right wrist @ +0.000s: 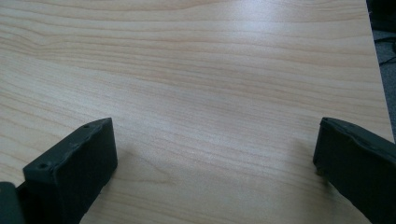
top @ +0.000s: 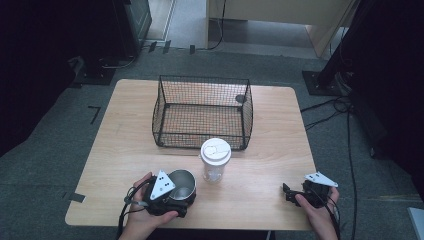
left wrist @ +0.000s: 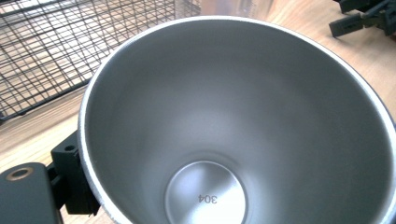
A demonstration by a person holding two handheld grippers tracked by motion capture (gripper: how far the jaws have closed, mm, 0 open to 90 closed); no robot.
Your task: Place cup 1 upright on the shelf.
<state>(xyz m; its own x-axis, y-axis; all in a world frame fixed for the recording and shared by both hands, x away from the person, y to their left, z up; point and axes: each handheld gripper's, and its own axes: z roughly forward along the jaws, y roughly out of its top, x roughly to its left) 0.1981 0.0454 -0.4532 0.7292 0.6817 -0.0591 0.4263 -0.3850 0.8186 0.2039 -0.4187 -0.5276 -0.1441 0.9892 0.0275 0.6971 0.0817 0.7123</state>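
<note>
A steel cup (top: 182,183) stands mouth up near the table's front left, and my left gripper (top: 176,196) is shut around it from the near side. In the left gripper view I look straight into the cup (left wrist: 233,116), with "304" stamped on its bottom and one black finger (left wrist: 70,175) pressed against its outer wall. A clear tumbler with a white lid (top: 215,159) stands just right of the steel cup, in front of the black wire basket (top: 165,107). My right gripper (top: 289,193) rests at the front right, open, jaws wide apart over bare wood (right wrist: 215,158).
The wire basket (left wrist: 56,51) sits at the middle back of the wooden table (top: 270,150) and holds nothing. Cables and black stands lie on the grey floor around the table. Bare wood lies between the tumbler and the right gripper (left wrist: 364,16).
</note>
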